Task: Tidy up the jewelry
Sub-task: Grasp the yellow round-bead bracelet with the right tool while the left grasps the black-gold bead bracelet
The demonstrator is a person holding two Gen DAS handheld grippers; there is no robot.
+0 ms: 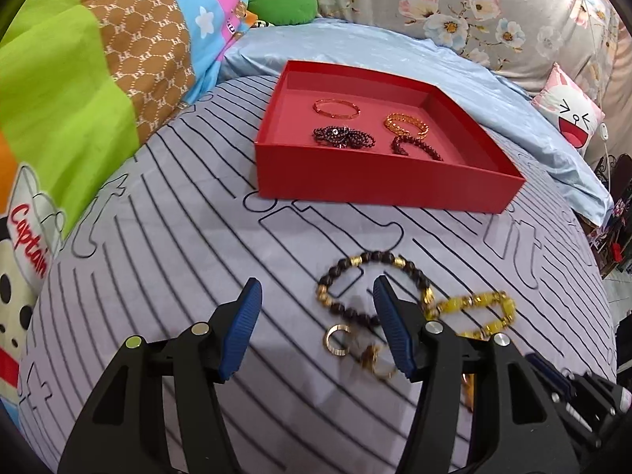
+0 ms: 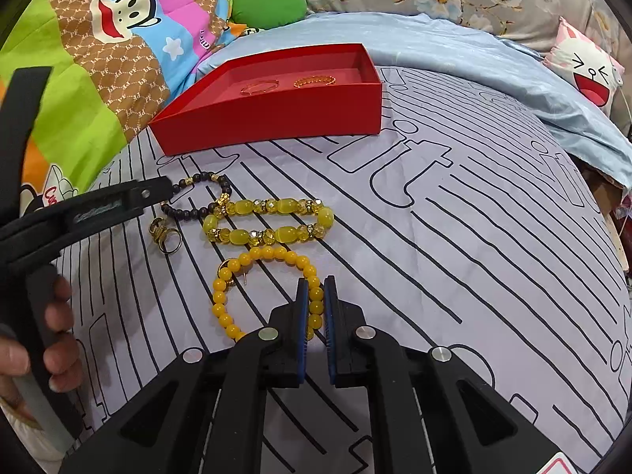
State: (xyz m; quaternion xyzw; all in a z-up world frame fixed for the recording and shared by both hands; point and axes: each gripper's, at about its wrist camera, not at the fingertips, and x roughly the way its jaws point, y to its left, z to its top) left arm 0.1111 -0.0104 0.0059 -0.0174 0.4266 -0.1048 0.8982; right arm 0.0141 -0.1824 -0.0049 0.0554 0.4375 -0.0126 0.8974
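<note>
A red box (image 1: 379, 189) sits on the striped sheet and holds several bracelets (image 1: 343, 136); it also shows in the right wrist view (image 2: 276, 118). My left gripper (image 1: 318, 288) is open above a dark bead bracelet (image 1: 355, 260), with gold rings (image 1: 337, 339) between its fingers. A yellow crystal bracelet (image 2: 268, 221) lies beside the dark one (image 2: 205, 209). My right gripper (image 2: 316, 282) is shut on a yellow bead bracelet (image 2: 237, 268) that lies on the sheet. The left gripper (image 2: 158, 193) shows at the left of the right wrist view.
A colourful cartoon quilt (image 1: 79, 79) is bunched at the left. A light blue sheet (image 1: 395, 47) and a cat-face pillow (image 1: 568, 114) lie behind the box. The bed edge drops off at the right (image 1: 608, 276).
</note>
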